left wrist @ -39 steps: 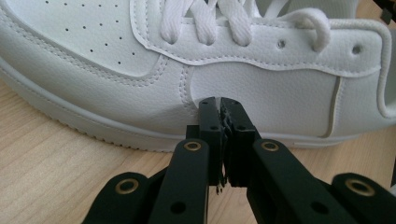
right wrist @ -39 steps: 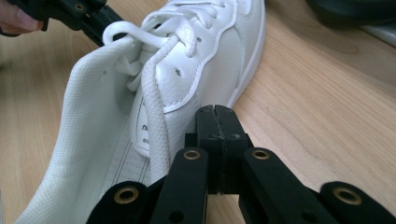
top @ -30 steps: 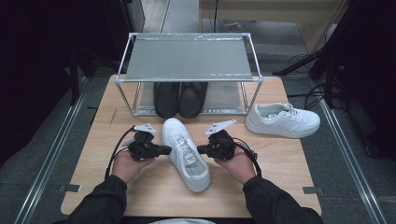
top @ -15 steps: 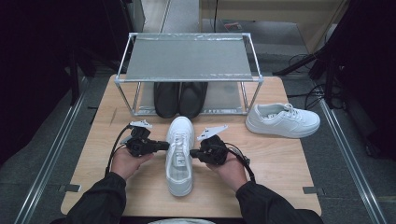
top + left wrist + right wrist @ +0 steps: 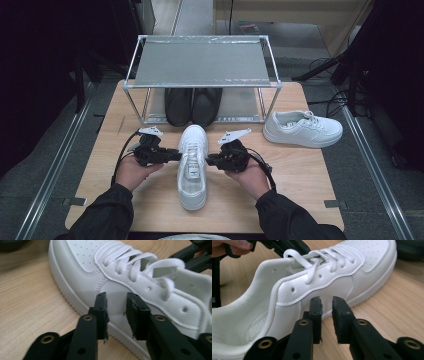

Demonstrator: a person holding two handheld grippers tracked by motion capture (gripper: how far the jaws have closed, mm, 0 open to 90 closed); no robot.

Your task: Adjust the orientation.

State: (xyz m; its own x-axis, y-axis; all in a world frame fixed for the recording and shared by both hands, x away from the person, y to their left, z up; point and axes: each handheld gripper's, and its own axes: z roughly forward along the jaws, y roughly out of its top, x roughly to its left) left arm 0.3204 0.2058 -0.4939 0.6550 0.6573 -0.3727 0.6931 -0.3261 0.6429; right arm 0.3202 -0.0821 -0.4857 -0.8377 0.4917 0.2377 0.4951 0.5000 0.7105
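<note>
Between my two tools lies the white leather lace-up sneaker [image 5: 192, 165], flat on its sole at the middle of the light wooden table [image 5: 310, 175], toe toward the metal-framed shelf rack [image 5: 202, 62] and heel toward me. My left tool [image 5: 172, 156] points at the shoe's left flank; in the left gripper view [image 5: 116, 315] its black jaws stand a little apart, nothing between them, tips right at the side panel just above the sole, though I cannot tell whether they touch it. My right tool [image 5: 212, 160] faces the opposite flank; in the right gripper view [image 5: 327, 315] its jaws are likewise slightly parted and empty, just beside the side panel below the eyelets. A second white sneaker [image 5: 302, 129] sits well apart at the right. A pair of black shoes [image 5: 193, 106] rests under the rack.
</note>
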